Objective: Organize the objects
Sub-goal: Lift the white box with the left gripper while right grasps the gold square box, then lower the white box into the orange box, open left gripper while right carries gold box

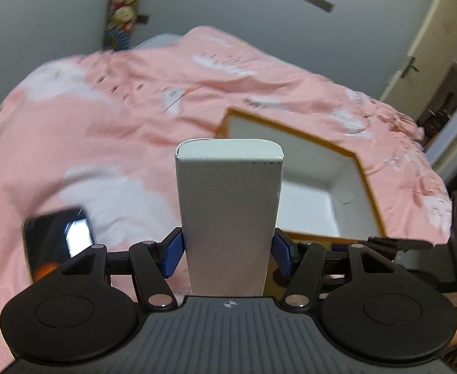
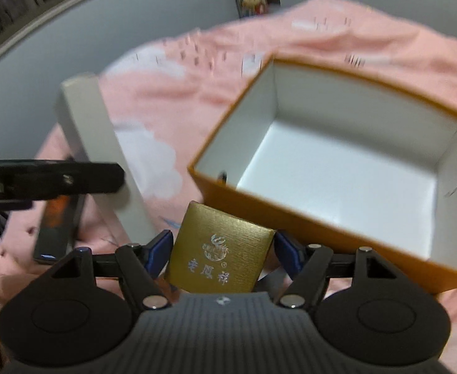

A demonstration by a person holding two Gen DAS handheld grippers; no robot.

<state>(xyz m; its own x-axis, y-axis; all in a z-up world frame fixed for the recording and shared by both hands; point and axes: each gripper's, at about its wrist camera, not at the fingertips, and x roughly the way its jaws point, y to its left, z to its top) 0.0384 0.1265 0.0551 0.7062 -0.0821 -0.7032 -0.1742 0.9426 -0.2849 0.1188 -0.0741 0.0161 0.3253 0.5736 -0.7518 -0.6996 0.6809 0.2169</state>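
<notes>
Above the pink bed [image 1: 103, 143], my left gripper [image 1: 228, 249] clamps a tall white carton [image 1: 228, 205], my right gripper [image 2: 222, 255] a gold box [image 2: 219, 252], both poised near the empty orange box [image 2: 306, 221]. I judge it best to lower them in singly, flat, clearing the rim.

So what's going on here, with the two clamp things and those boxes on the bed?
A person is tidying small items with a handheld gripper in each hand. The left gripper is clamped on a long white carton, and the right gripper grips a small gold box. Both are held near an open orange box with nothing visible inside, sitting on a pink bedspread. A dark phone lies on the bedspread nearby.
</notes>
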